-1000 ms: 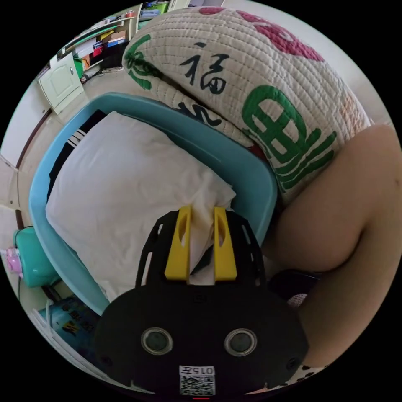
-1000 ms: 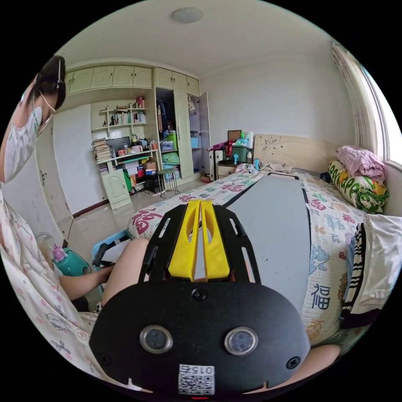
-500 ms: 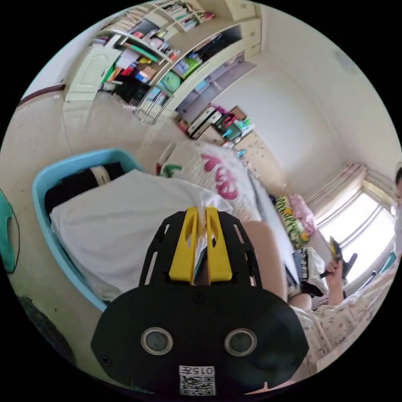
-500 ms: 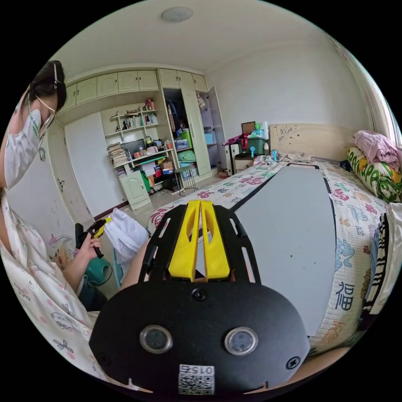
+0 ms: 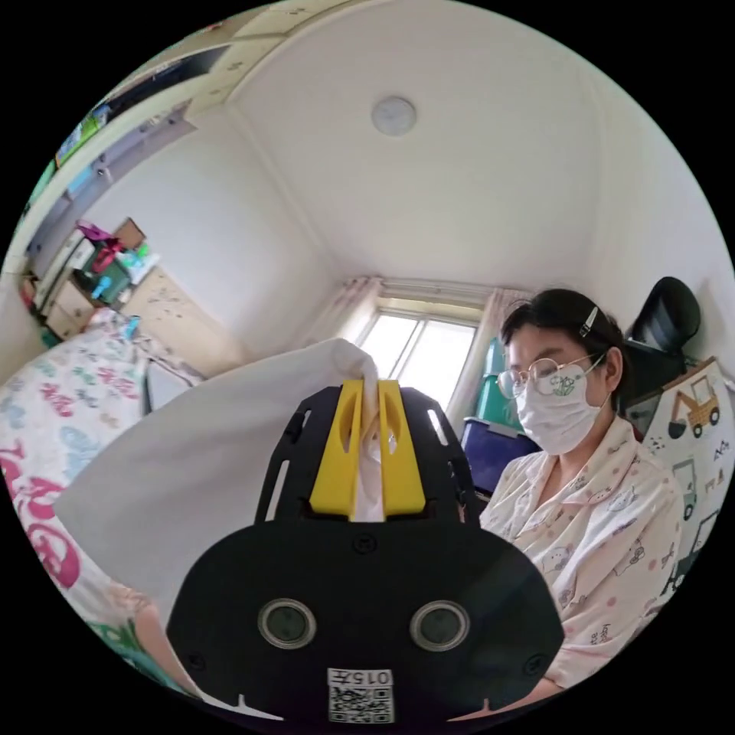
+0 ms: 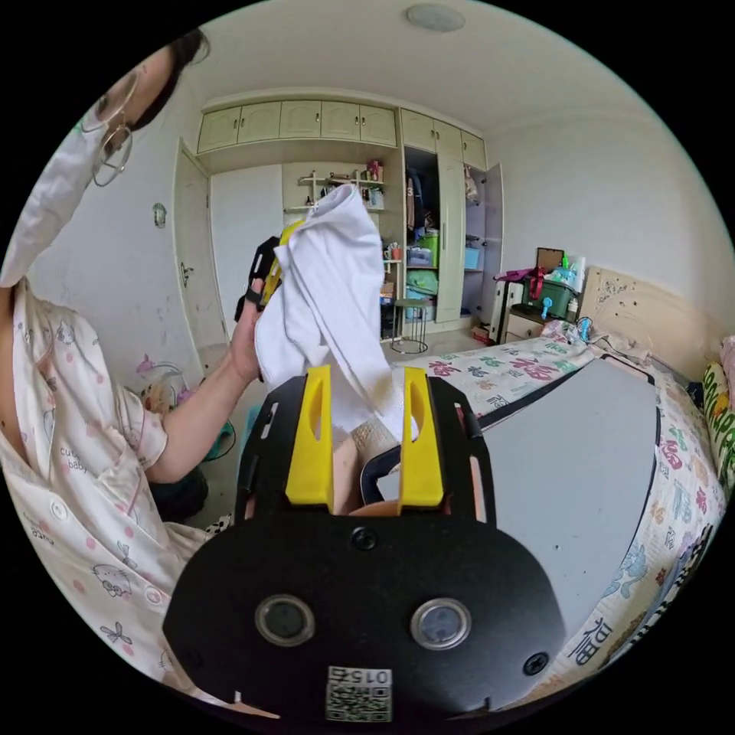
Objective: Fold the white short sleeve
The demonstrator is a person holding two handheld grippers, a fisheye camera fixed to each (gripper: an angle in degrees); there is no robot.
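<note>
The white short sleeve [image 6: 329,283] hangs in the air, bunched and drooping toward the bed edge. My left gripper [image 5: 367,390] is shut on a fold of the white short sleeve [image 5: 191,459], which drapes down to the left in the left gripper view. In the right gripper view that left gripper [image 6: 268,268] sits high in the person's hand, behind the cloth. My right gripper [image 6: 361,379] stands open just below the hanging cloth, with the garment's lower end beyond its jaws and nothing pressed between them.
A grey board [image 6: 566,459] lies on the patterned quilt of the bed [image 6: 490,375]. Wardrobes and shelves [image 6: 429,230] line the far wall. The person in pale pyjamas [image 5: 597,528] sits close by, with a window [image 5: 413,352] behind.
The left gripper has lifted the white short sleeve out of the blue basket and up high. The right gripper has gone from shut to open and moved under the hanging cloth.
</note>
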